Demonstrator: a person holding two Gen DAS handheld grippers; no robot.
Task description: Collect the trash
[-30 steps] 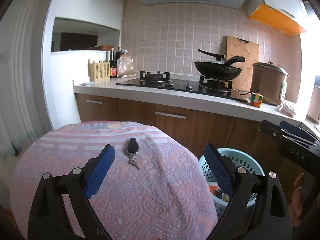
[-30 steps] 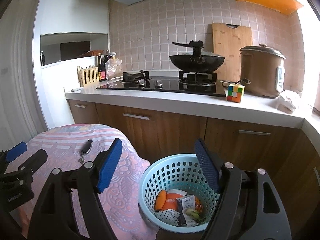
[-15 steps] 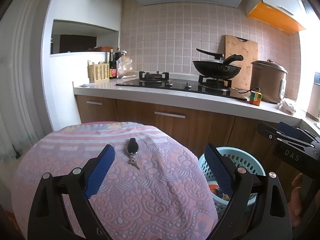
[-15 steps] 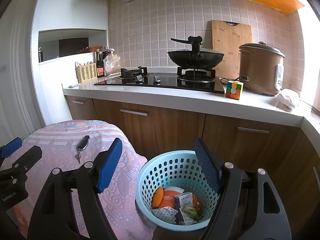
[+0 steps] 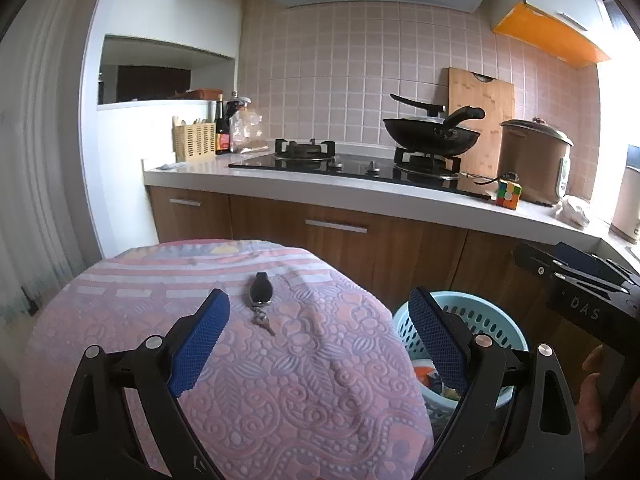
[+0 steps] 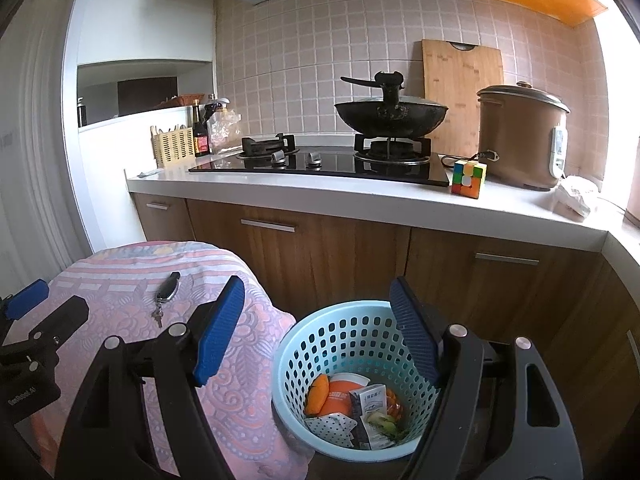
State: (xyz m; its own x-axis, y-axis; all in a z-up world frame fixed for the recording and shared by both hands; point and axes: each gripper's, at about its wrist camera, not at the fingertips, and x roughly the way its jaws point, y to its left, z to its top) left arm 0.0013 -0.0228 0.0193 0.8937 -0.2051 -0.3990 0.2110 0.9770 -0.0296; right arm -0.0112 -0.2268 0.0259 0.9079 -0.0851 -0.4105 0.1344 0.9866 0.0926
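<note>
A light blue perforated basket [image 6: 320,344] stands on the floor beside a cloth-covered table and holds trash [image 6: 352,404]: orange peel, a small carton, wrappers. It also shows in the left wrist view [image 5: 488,326], partly hidden by my right finger pad. My right gripper [image 6: 316,332] is open and empty, above the basket's near rim. My left gripper [image 5: 320,340] is open and empty, above the pink patterned tablecloth [image 5: 248,380]. A black car key with keys [image 5: 261,298] lies on the cloth just beyond the left fingertips; it also shows in the right wrist view [image 6: 166,294].
A kitchen counter [image 6: 360,196] runs behind, with wooden cabinets below. On it stand a gas hob with a black wok [image 6: 390,114], a brown rice cooker [image 6: 522,140], a colour cube [image 6: 468,178], a cutting board, bottles and a crumpled white bag [image 6: 576,196].
Both grippers have drawn back and risen slightly, so the counter looks a little lower and farther. Both stay open and empty. The key and basket have not moved.
</note>
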